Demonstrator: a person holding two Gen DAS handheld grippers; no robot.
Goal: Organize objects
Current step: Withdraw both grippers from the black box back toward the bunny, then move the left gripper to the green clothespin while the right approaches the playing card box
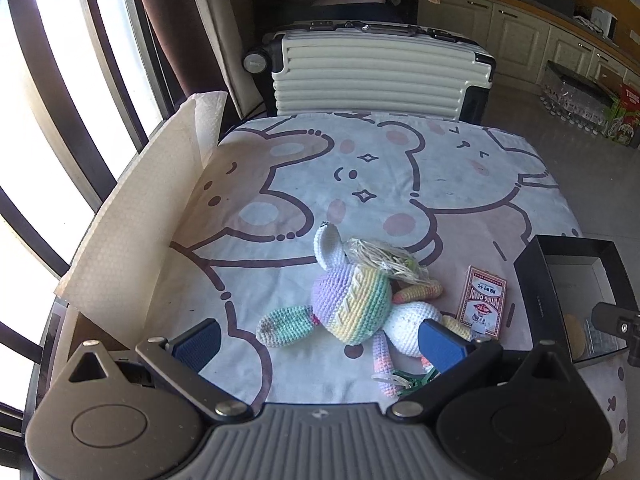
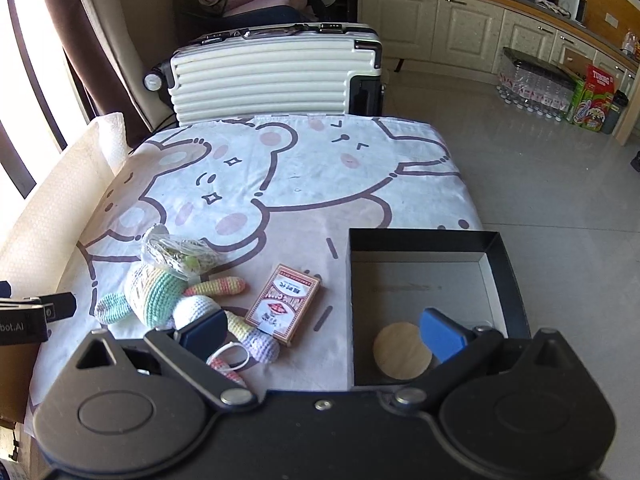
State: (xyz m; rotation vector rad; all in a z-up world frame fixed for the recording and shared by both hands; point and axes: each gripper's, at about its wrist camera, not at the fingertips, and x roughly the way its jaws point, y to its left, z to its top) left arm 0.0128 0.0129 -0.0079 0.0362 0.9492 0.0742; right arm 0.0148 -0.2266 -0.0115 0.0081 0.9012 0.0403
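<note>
The left gripper [image 1: 320, 344] is wide open and holds nothing. It hangs over the soft knitted bunny [image 1: 352, 312] lying on the desk [image 1: 440, 168]. The bunny is white with rainbow stripes. The right gripper [image 2: 324, 334] is wide open and holds nothing too. Only its view shows the inside of the black box [image 2: 500, 280], where a round wooden disc [image 2: 402, 350] lies near the blue finger. A red card pack [image 2: 284, 304] sits between the bunny and the box. A clear bag of strips [image 2: 176, 252] rests on the bunny's head.
</note>
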